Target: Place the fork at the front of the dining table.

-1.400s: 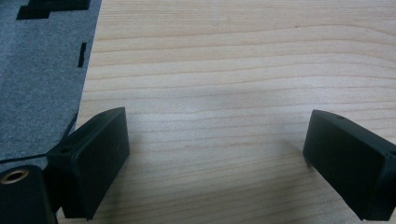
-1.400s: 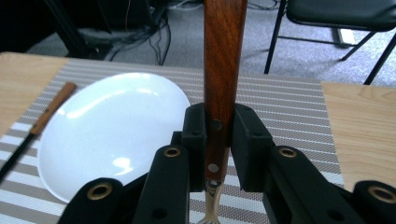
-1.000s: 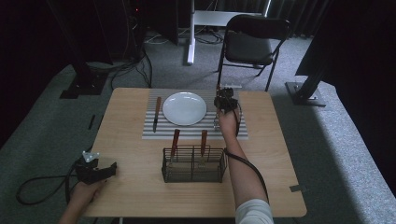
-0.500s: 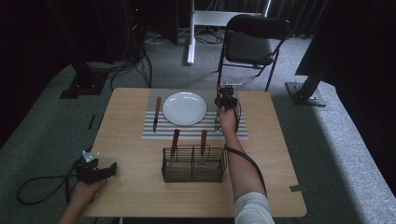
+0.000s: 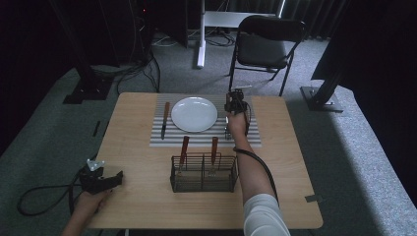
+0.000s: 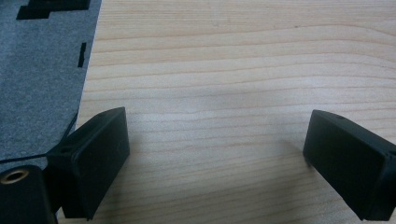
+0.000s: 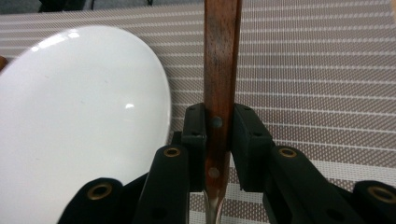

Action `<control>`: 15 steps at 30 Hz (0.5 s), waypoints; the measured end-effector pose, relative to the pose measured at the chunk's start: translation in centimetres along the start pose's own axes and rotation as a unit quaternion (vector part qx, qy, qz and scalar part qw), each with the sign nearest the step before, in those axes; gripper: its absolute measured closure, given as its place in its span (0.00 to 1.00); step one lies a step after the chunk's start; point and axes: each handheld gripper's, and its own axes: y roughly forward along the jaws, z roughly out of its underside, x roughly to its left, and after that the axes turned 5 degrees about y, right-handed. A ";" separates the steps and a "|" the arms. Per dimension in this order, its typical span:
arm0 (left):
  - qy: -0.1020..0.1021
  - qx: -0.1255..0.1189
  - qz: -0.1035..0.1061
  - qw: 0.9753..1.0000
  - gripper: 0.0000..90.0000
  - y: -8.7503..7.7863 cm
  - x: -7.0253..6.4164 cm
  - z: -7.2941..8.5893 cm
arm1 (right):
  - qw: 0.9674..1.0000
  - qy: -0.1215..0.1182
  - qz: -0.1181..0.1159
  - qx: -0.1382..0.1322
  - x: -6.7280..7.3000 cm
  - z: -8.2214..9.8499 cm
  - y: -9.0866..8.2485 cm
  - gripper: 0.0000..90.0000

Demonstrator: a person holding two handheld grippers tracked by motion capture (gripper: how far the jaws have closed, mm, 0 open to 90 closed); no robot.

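- Down at the lower left of the high view, the left gripper (image 5: 101, 178) lies on the bare wooden table (image 5: 142, 196), just as it lay a second ago; its own view shows both jaws spread wide over plain wood with nothing between them.
- Left of centre, a wooden-handled knife (image 5: 165, 119) lies along the left edge of the striped placemat (image 5: 196, 140), just beside the white plate (image 5: 194, 114).
- Lower centre, a black wire caddy (image 5: 203, 173) stands below the mat with two wooden utensil handles (image 5: 184, 145) rising from it.
- Right of the plate, the right gripper (image 5: 235, 105) hovers low over the mat, barely shifted across the last second.
- Its own view shows the jaws clamped on a wooden-handled utensil (image 7: 220, 74) at the riveted end of the handle, the handle running away up the frame just beside the plate rim (image 7: 159, 93); the metal working end is hidden below the jaws.
- So little has changed that the piece looks poised for setting down right of the plate, likely finishing one side of a place setting.
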 end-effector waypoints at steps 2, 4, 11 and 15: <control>0.000 0.000 0.000 1.000 0.08 0.0 0.0 0.0 | 1.000 0.005 0.002 0.005 -0.2 0.2 0.5 0.85; 0.000 0.000 0.000 1.000 0.08 0.0 0.0 0.0 | 1.000 0.011 0.000 0.011 -0.3 0.5 1.1 0.85; 0.000 0.000 0.000 1.000 0.08 0.0 0.0 0.0 | 0.999 0.026 0.003 0.026 -0.7 1.2 2.6 0.85; 0.000 0.000 0.000 1.000 0.08 0.0 0.0 0.0 | 0.999 0.036 0.009 0.036 -1.1 1.5 3.2 0.85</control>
